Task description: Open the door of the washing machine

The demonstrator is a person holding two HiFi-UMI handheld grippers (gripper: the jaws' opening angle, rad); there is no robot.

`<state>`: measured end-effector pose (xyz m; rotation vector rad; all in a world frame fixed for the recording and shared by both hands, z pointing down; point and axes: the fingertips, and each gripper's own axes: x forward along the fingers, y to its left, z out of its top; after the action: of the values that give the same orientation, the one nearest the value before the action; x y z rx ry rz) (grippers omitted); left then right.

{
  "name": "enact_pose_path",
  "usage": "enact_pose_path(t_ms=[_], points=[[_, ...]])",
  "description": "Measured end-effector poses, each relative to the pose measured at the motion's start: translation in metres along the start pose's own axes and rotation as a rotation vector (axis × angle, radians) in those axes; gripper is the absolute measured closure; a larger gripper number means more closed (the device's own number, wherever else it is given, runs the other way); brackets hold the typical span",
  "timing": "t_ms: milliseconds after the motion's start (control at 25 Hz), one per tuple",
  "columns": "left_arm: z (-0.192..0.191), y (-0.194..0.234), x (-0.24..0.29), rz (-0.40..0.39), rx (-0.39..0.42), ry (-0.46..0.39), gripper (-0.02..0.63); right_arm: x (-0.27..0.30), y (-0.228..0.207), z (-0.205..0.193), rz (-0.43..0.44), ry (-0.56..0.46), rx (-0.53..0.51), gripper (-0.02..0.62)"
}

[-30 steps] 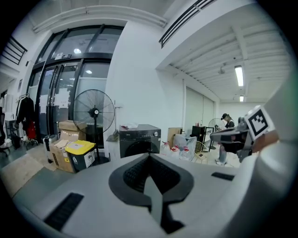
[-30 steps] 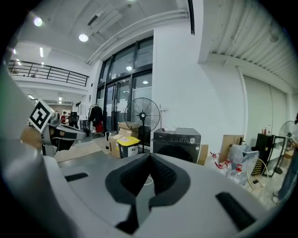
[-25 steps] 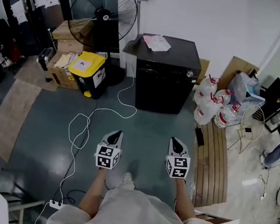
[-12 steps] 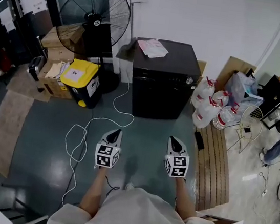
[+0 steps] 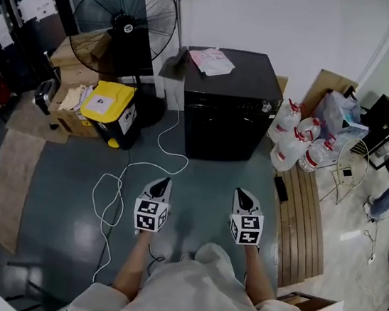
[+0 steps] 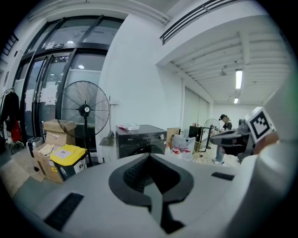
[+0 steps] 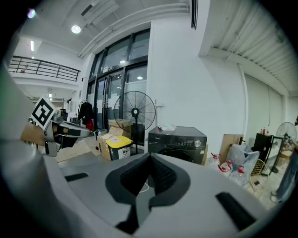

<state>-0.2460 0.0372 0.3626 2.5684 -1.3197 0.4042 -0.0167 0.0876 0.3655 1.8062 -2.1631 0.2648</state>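
Note:
The black washing machine (image 5: 226,105) stands against the white wall with its front door (image 5: 222,135) closed and papers (image 5: 211,60) on its top. It also shows ahead in the left gripper view (image 6: 139,139) and the right gripper view (image 7: 179,142). My left gripper (image 5: 164,181) and right gripper (image 5: 241,192) are held side by side over the floor. Both point at the machine and are well short of it. In the gripper views, the jaws of the left gripper (image 6: 149,155) and the right gripper (image 7: 150,155) meet with nothing between them.
A large black fan (image 5: 124,15), a yellow-lidded bin (image 5: 111,107) and cardboard boxes (image 5: 68,108) stand left of the machine. A white cable (image 5: 123,177) loops over the floor by my left gripper. Water jugs (image 5: 293,140) and a wooden slat board (image 5: 301,216) are to the right.
The person has stepped a little toward the washing machine, carrying both grippers forward together. Both stay shut and side by side.

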Motion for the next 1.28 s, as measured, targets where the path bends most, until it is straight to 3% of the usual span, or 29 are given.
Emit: enact_pose_path(t_ms=[520, 1280], points=[[0.002, 0.017, 0.061, 0.006, -0.014, 0.037, 0.598, 0.063, -0.028, -0.002, 0.025, 0.030, 0.012, 0.597], [0.037, 0.040, 0.238, 0.030, -0.025, 0.128, 0.598, 0.229, -0.126, 0.023, 0.137, 0.097, 0.008, 0.596]])
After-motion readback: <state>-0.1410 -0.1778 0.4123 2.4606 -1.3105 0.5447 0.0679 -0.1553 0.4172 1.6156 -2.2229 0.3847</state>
